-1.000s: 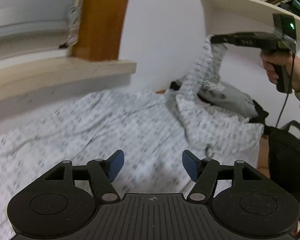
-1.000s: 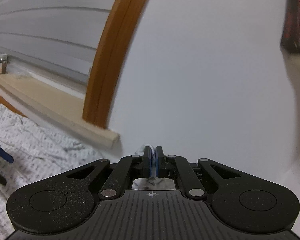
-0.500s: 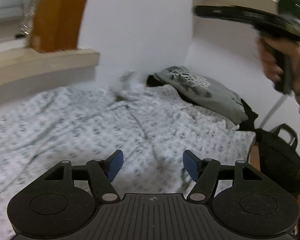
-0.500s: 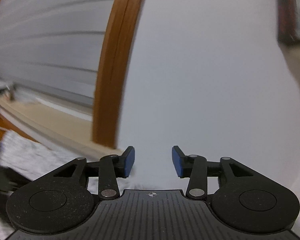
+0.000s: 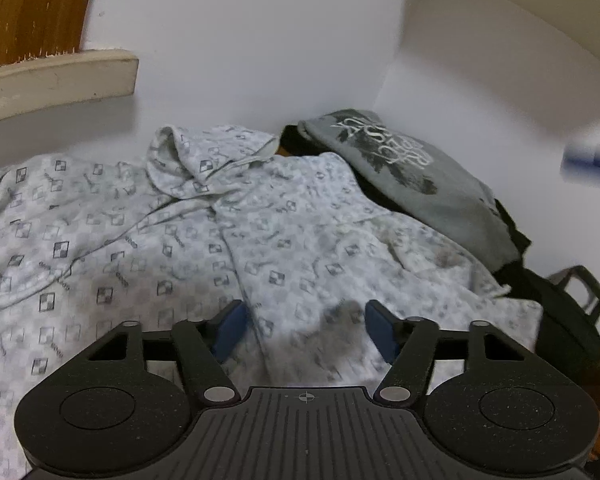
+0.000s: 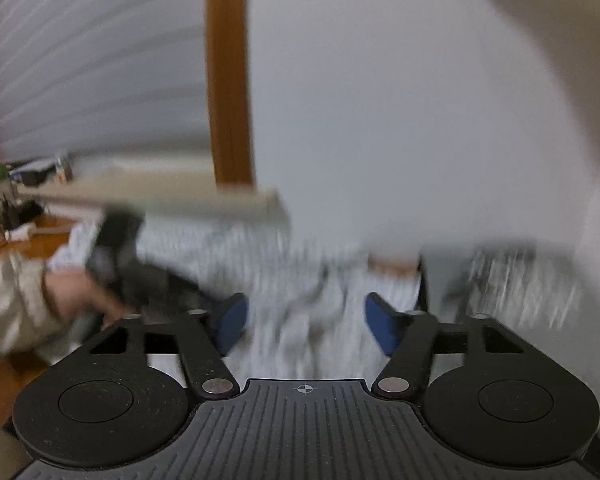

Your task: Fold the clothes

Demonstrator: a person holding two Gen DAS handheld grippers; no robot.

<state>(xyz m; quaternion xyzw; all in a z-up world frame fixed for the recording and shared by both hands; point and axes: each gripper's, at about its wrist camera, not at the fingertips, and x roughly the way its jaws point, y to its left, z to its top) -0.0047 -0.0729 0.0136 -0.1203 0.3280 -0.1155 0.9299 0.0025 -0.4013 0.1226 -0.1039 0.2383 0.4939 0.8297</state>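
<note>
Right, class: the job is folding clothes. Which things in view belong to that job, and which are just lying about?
Part of the job:
- patterned white hoodie, spread flat
- grey printed top, lying beside it
- left gripper, jaws closing, nothing between them
- right gripper, jaws opening, nothing held

Just lying about:
- black bag
- window sill
- white shelf

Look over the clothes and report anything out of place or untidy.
The patterned white garment lies rumpled, its hood bunched up near the wall. The grey printed shirt lies crumpled over dark clothing at the right edge. Nothing looks damaged or spilled.
</note>
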